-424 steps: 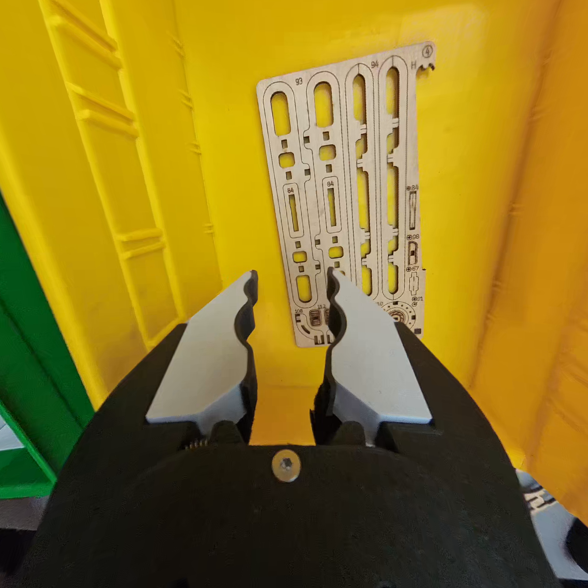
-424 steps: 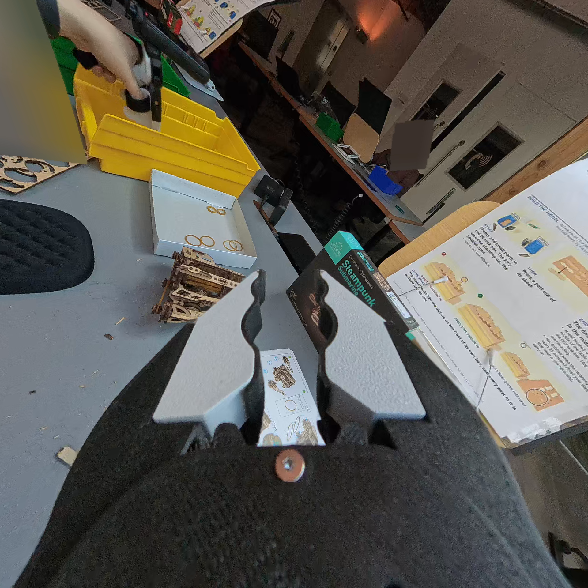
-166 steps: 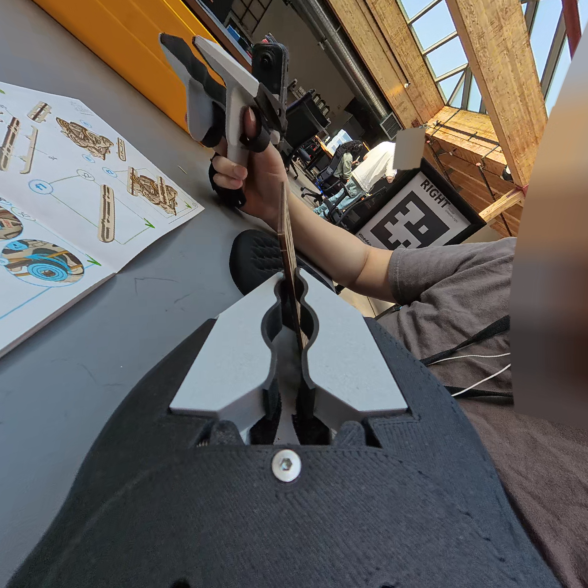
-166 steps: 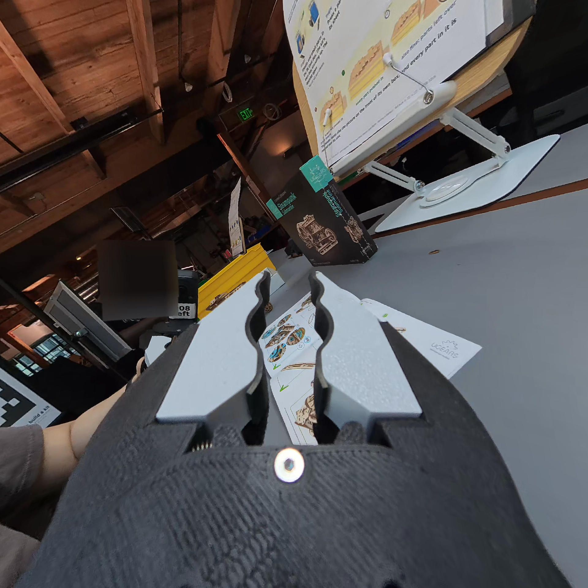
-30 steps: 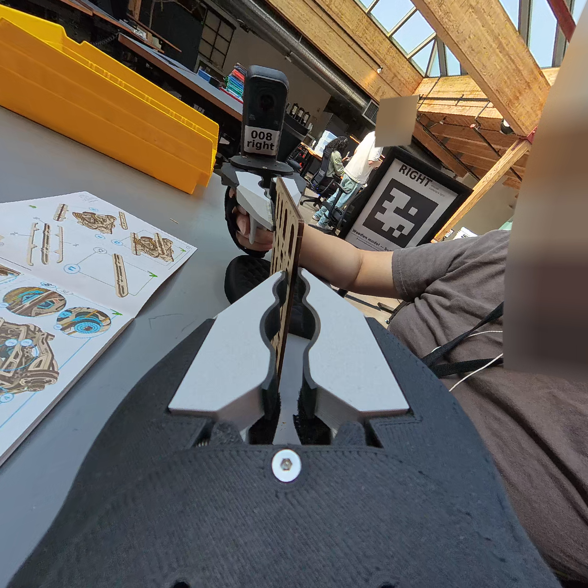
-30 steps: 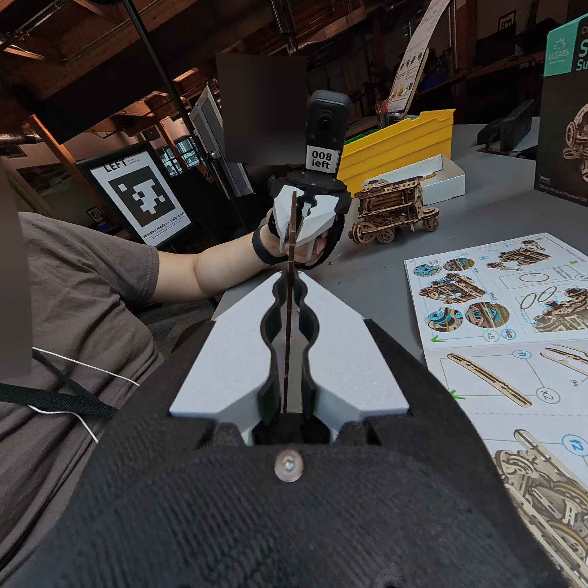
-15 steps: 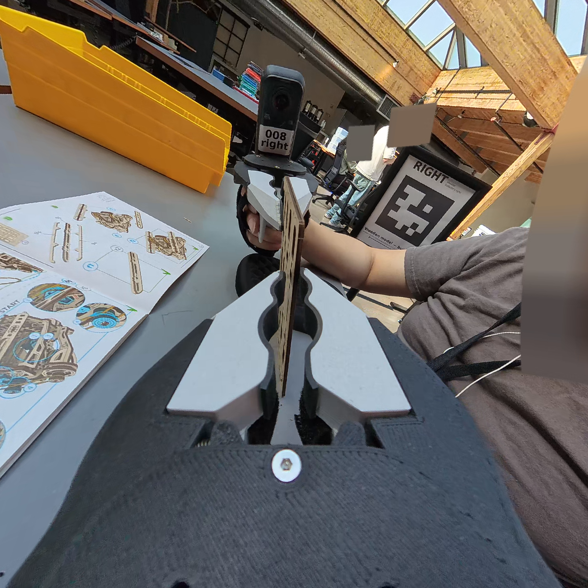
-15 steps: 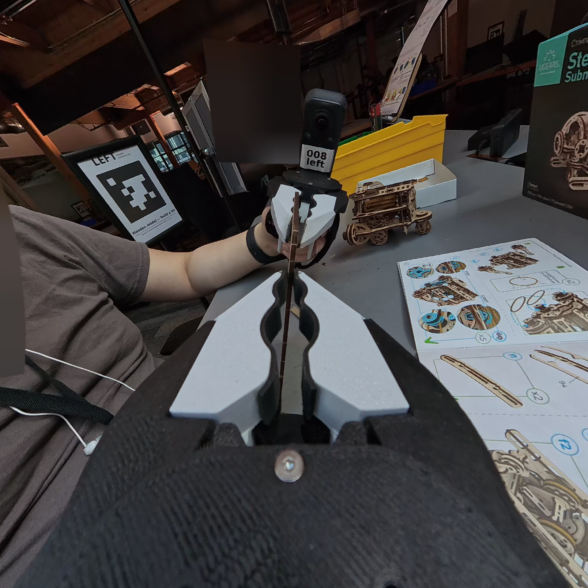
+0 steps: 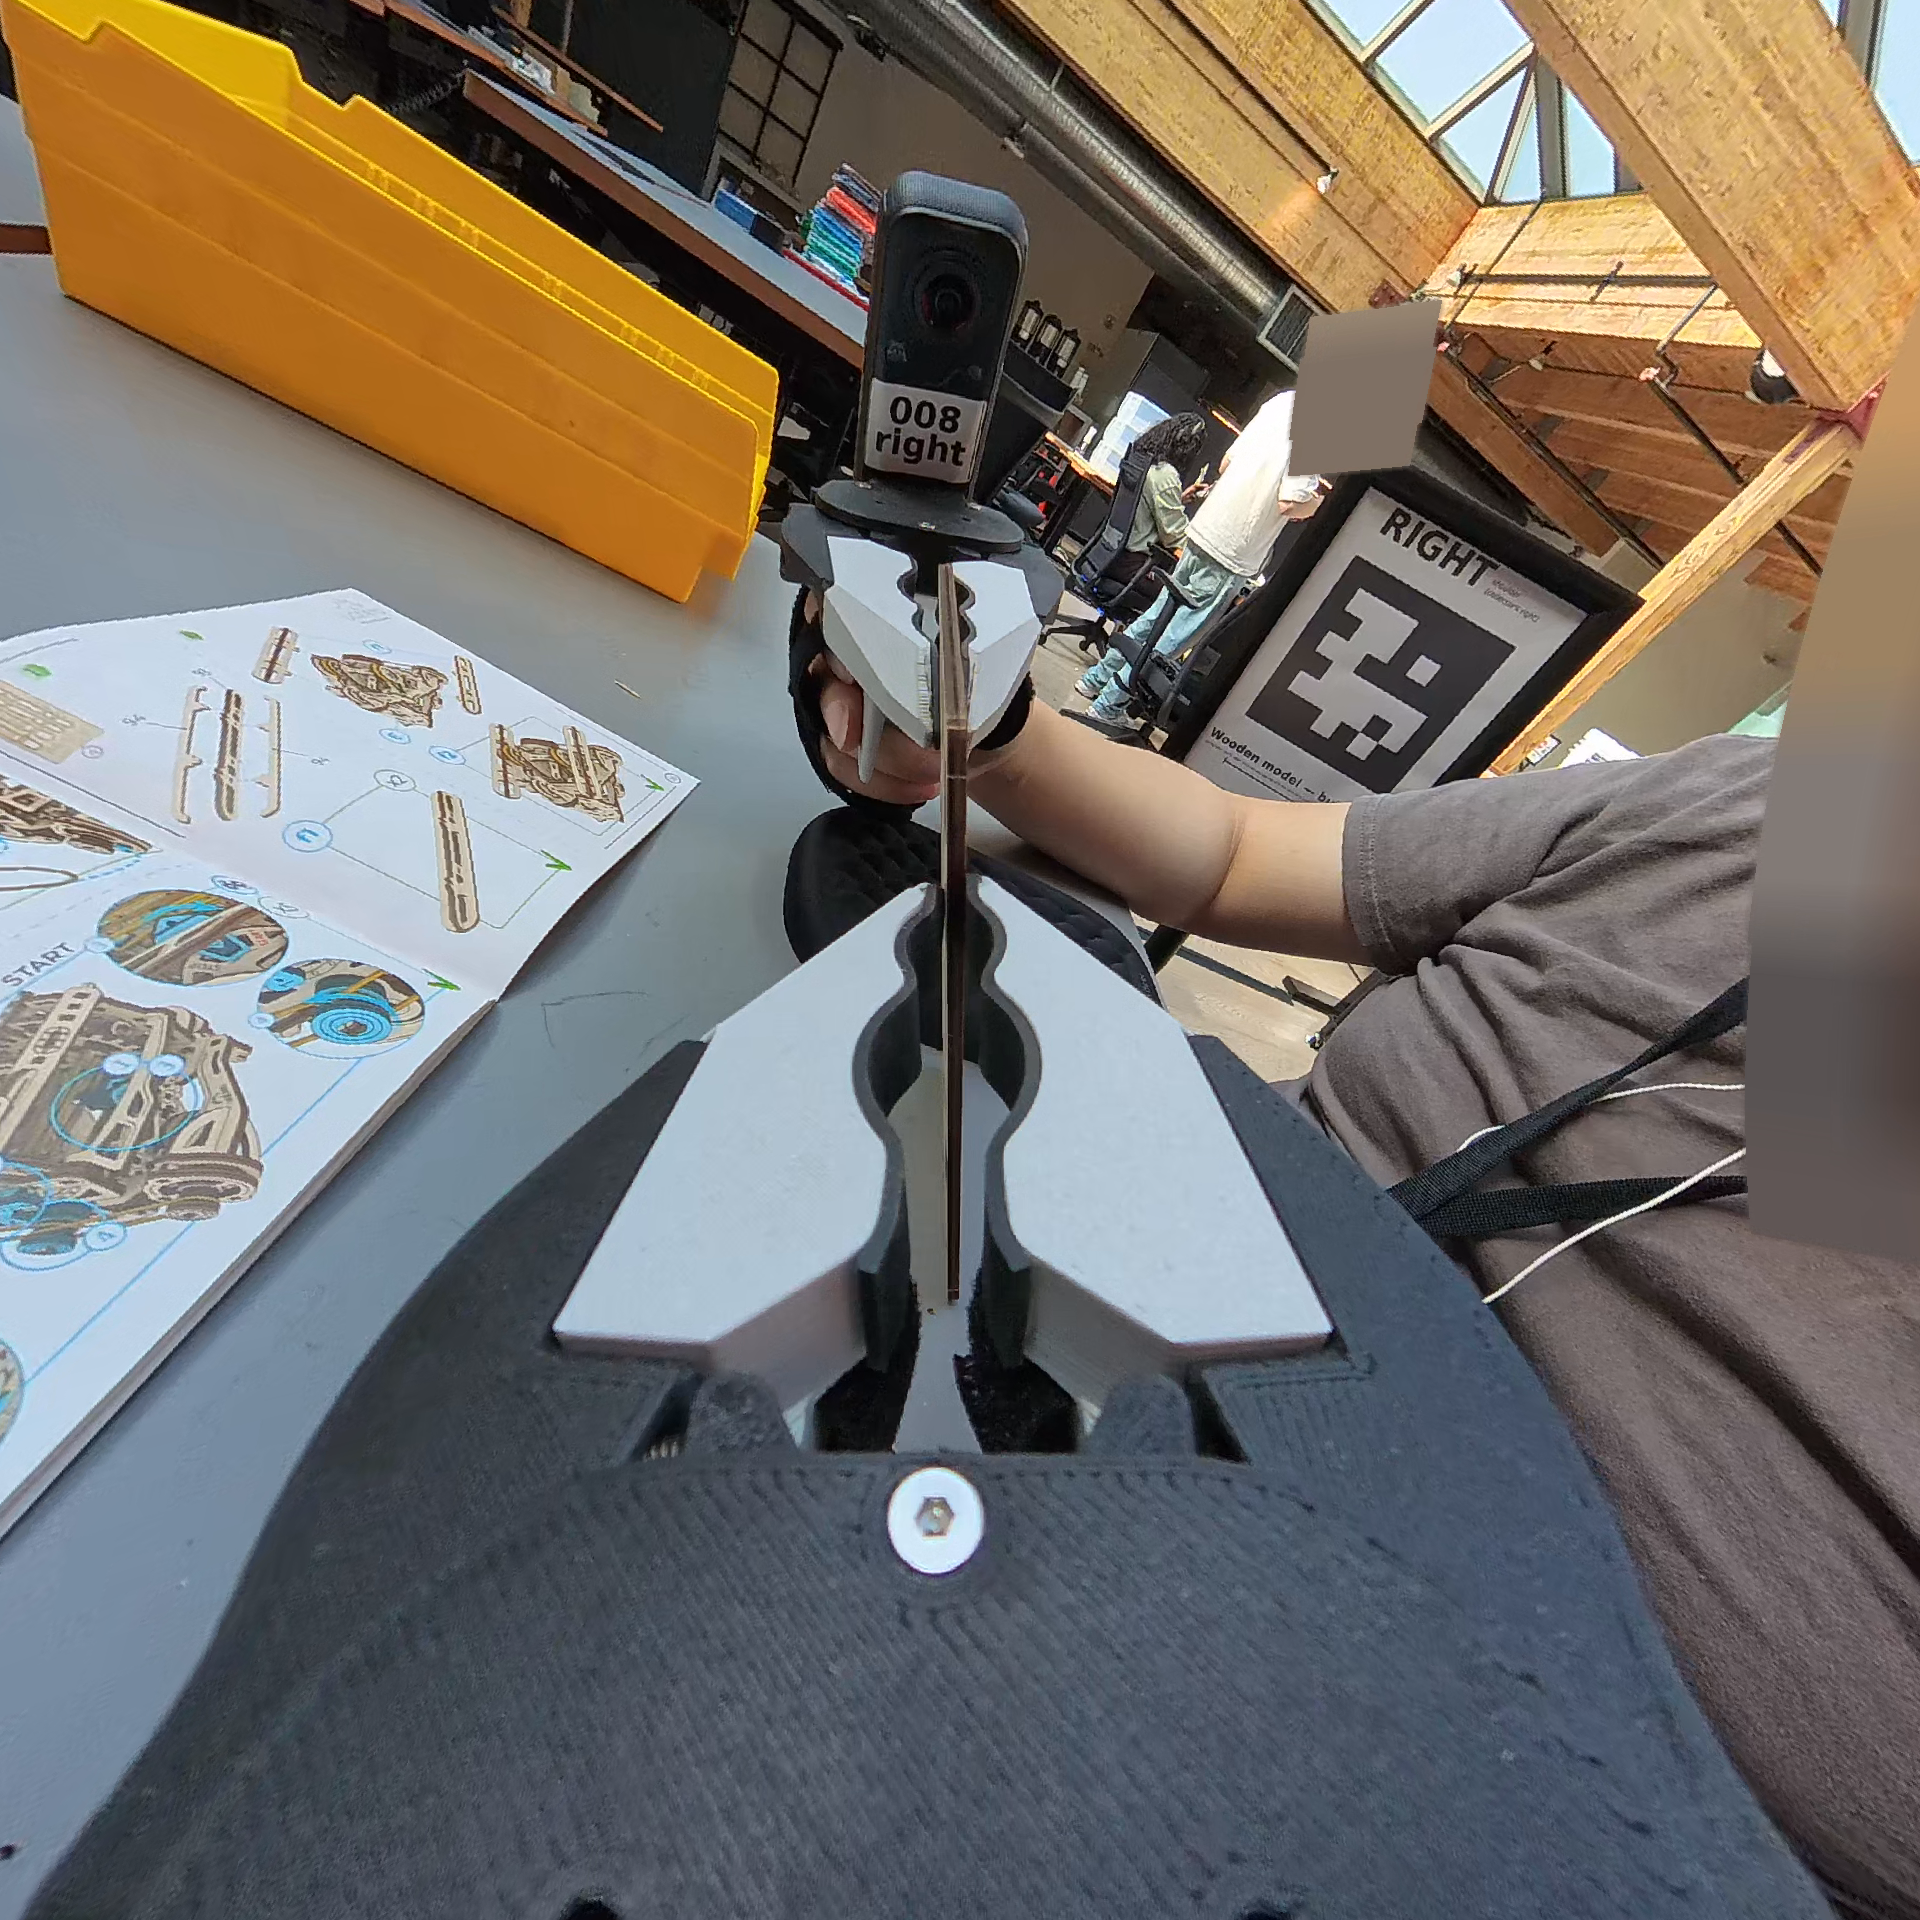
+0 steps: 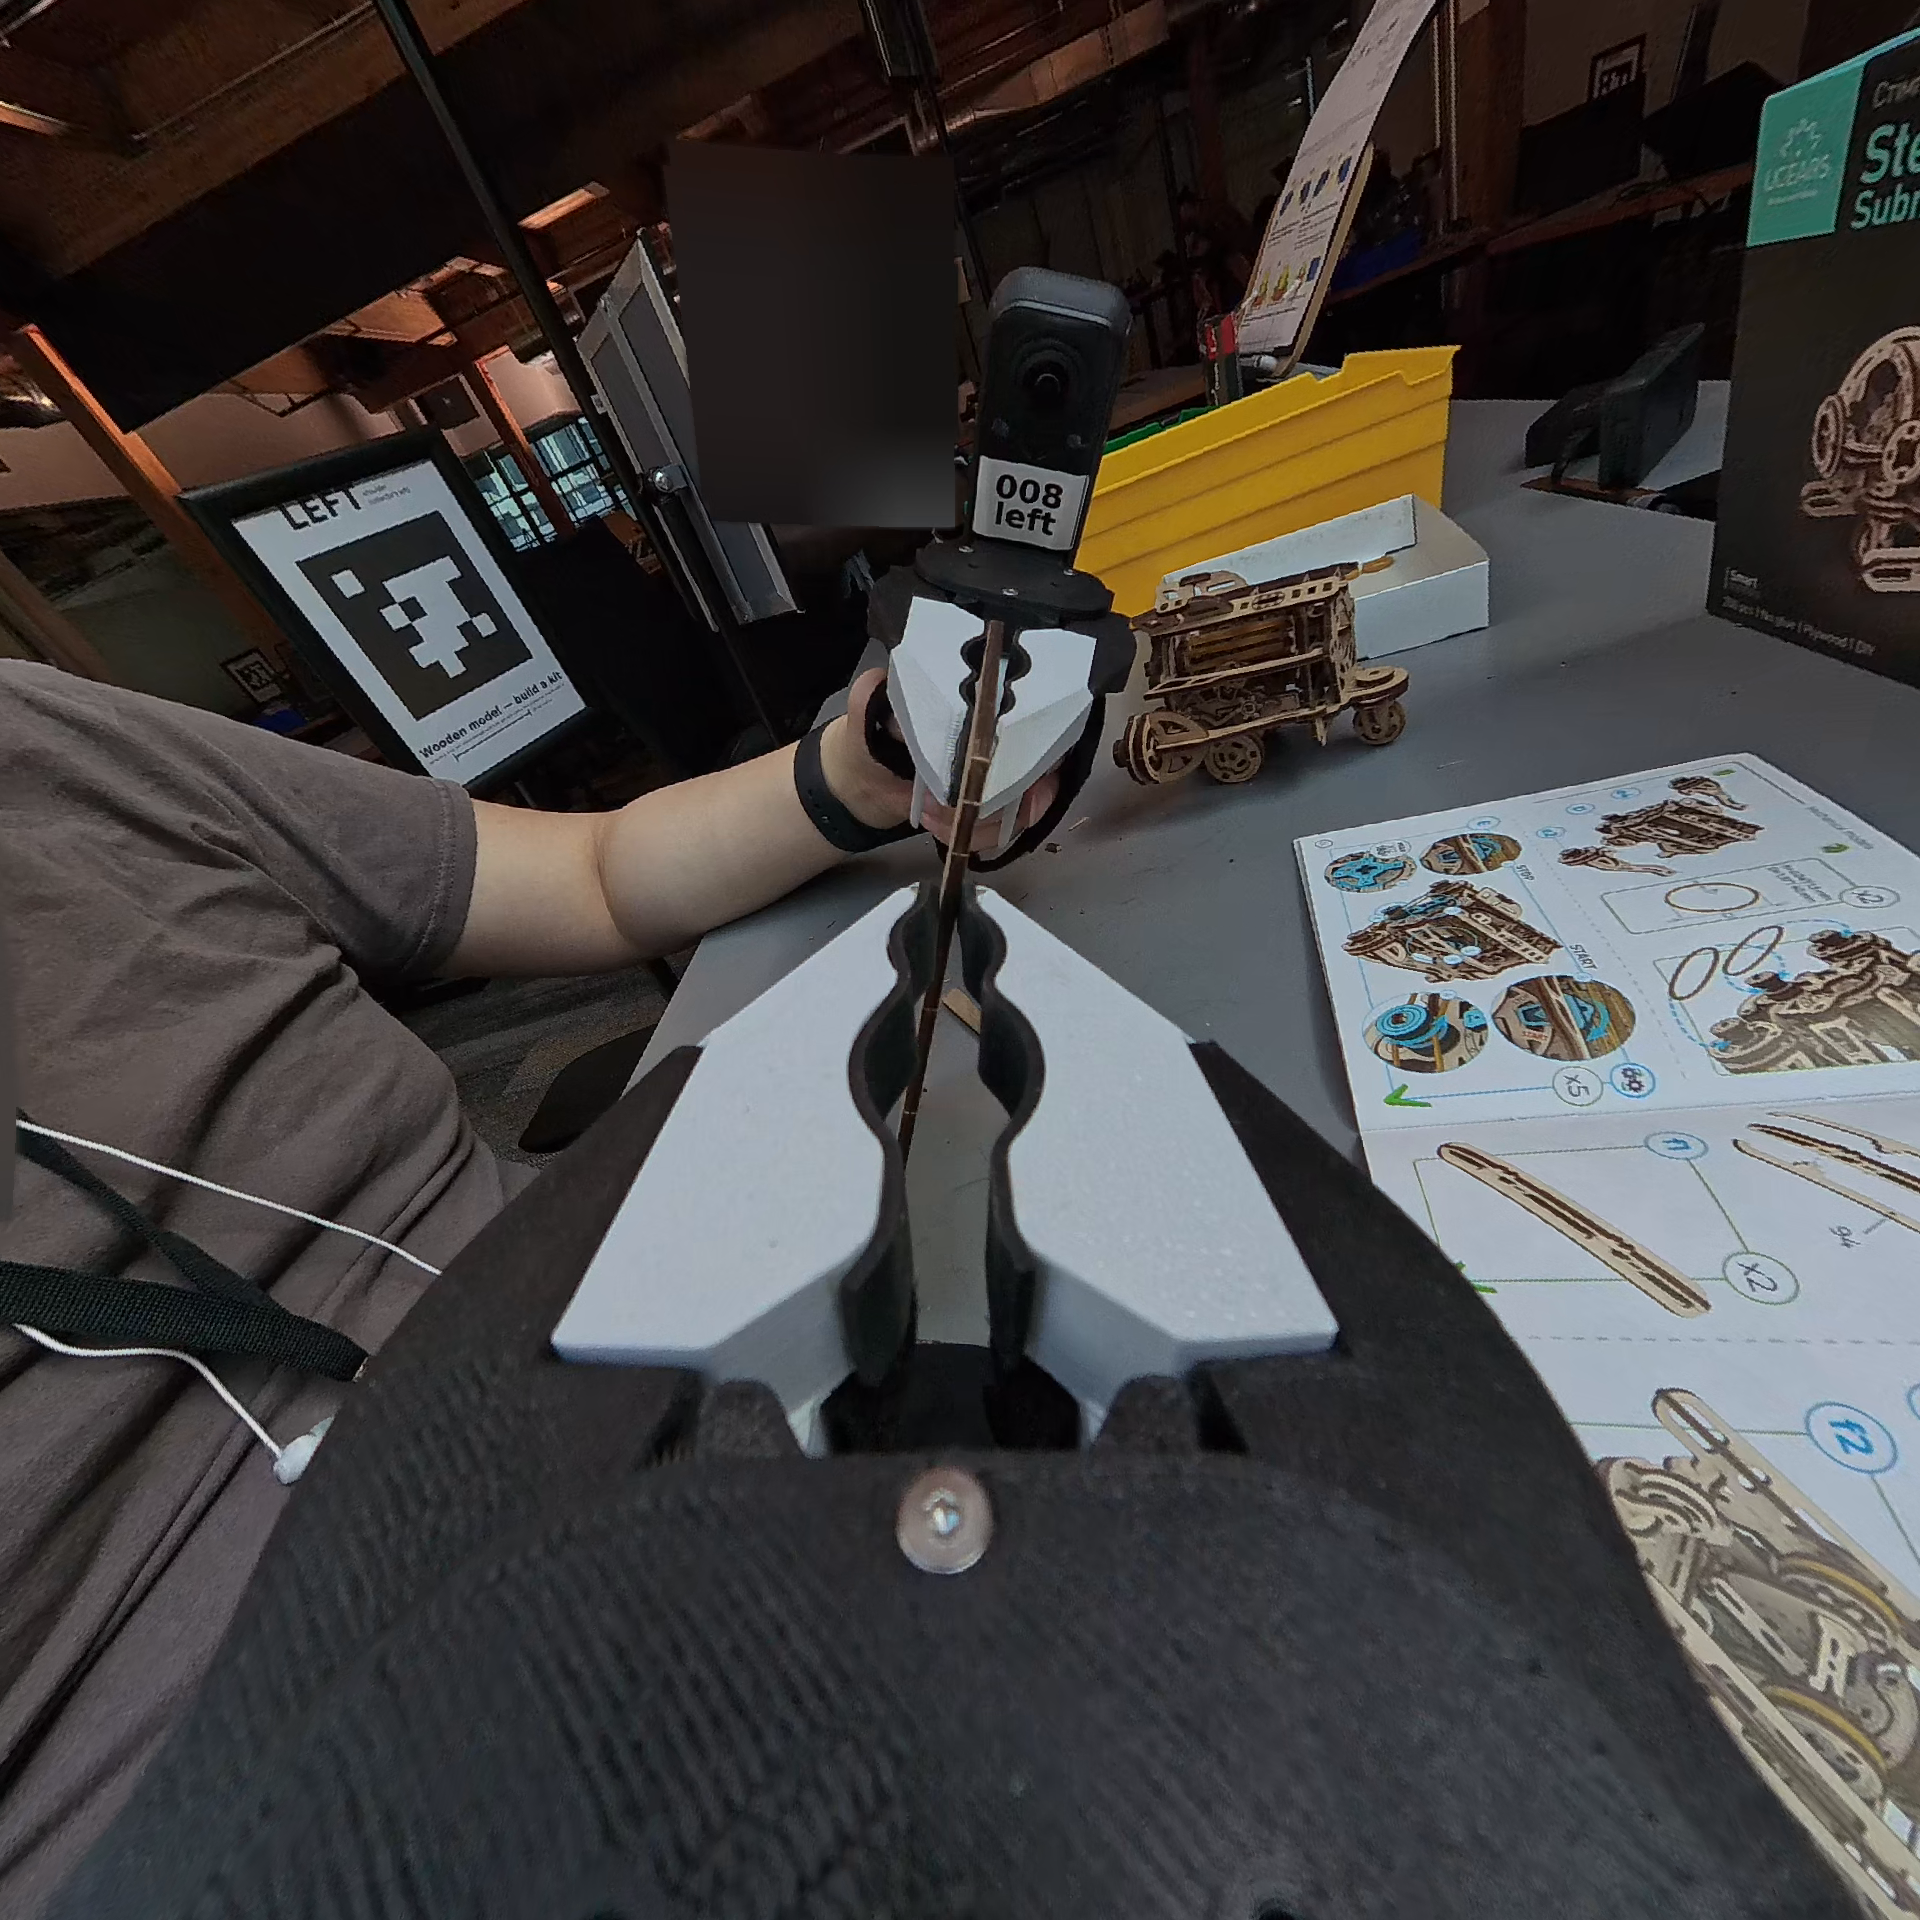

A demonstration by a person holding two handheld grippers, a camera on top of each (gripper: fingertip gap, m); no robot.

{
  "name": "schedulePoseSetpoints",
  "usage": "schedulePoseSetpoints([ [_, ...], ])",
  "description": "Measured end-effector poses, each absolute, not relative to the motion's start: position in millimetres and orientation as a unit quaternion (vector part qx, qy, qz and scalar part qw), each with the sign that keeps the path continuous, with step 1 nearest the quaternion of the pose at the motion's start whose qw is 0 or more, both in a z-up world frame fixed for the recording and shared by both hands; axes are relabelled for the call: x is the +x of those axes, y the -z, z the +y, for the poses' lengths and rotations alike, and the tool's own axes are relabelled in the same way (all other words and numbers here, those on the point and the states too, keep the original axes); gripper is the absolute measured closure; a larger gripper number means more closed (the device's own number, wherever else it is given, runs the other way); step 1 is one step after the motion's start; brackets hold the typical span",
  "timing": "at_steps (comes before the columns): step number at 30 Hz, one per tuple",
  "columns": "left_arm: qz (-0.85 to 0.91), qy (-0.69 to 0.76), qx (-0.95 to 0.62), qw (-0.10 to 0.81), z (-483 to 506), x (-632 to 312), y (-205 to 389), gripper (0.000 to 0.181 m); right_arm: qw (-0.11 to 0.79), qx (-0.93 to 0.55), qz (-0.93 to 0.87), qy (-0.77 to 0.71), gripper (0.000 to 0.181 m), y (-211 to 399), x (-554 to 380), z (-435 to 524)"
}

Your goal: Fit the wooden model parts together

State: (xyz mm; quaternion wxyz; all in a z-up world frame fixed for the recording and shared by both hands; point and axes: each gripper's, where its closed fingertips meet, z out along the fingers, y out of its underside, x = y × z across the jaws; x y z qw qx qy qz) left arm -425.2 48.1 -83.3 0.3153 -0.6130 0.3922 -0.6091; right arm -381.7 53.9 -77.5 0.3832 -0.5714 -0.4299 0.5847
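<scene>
A thin wooden parts sheet (image 9: pixel 950 831) is held edge-on in the air between my two grippers, above the grey table's near edge. My left gripper (image 9: pixel 951 906) is shut on one end of it. My right gripper (image 10: pixel 942 896) is shut on the other end of the sheet (image 10: pixel 961 810). The grippers face each other: the right one shows in the left wrist view (image 9: pixel 928 665), and the left one shows in the right wrist view (image 10: pixel 985 717). A part-built wooden cart model (image 10: pixel 1257 675) stands on the table behind the left gripper.
An open instruction booklet (image 9: pixel 312 831) lies on the grey table, also in the right wrist view (image 10: pixel 1662 987). A yellow bin (image 9: pixel 416 281), a white box (image 10: pixel 1423 582) and a dark product box (image 10: pixel 1829 364) stand farther back. A black pad (image 9: pixel 862 883) lies at the table's edge. Spacing between my two grippers at the tips: around 6 centimetres. It is some 20 centimetres from my left tips to the part-built wooden cart model (image 10: pixel 1257 675).
The left gripper took the sheet out of the yellow bin and the right gripper closed on its other end. In the last second the sheet turned fully edge-on and both grippers drew slightly closer.
</scene>
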Motion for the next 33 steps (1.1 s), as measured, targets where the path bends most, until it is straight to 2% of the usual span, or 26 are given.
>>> schedulePoseSetpoints([
  [24,0.402,0.609,-0.607,0.315,43.9,-423.4,82.3,0.180,0.376,-0.570,-0.429,-0.591,0.179,77.2,-381.7,52.3],
  [26,0.403,0.606,-0.610,0.314,44.2,-422.6,83.7,0.181,0.377,-0.573,-0.425,-0.591,0.172,77.9,-382.3,53.8],
  [28,0.404,0.601,-0.614,0.314,44.8,-422.0,85.4,0.181,0.379,-0.582,-0.415,-0.588,0.158,78.0,-382.5,57.7],
  [31,0.402,0.592,-0.621,0.318,48.1,-421.7,88.3,0.181,0.399,-0.599,-0.405,-0.564,0.125,67.3,-377.5,68.4],
  [33,0.398,0.591,-0.625,0.318,50.2,-421.6,89.7,0.181,0.422,-0.622,-0.412,-0.515,0.124,57.7,-374.6,84.0],
])
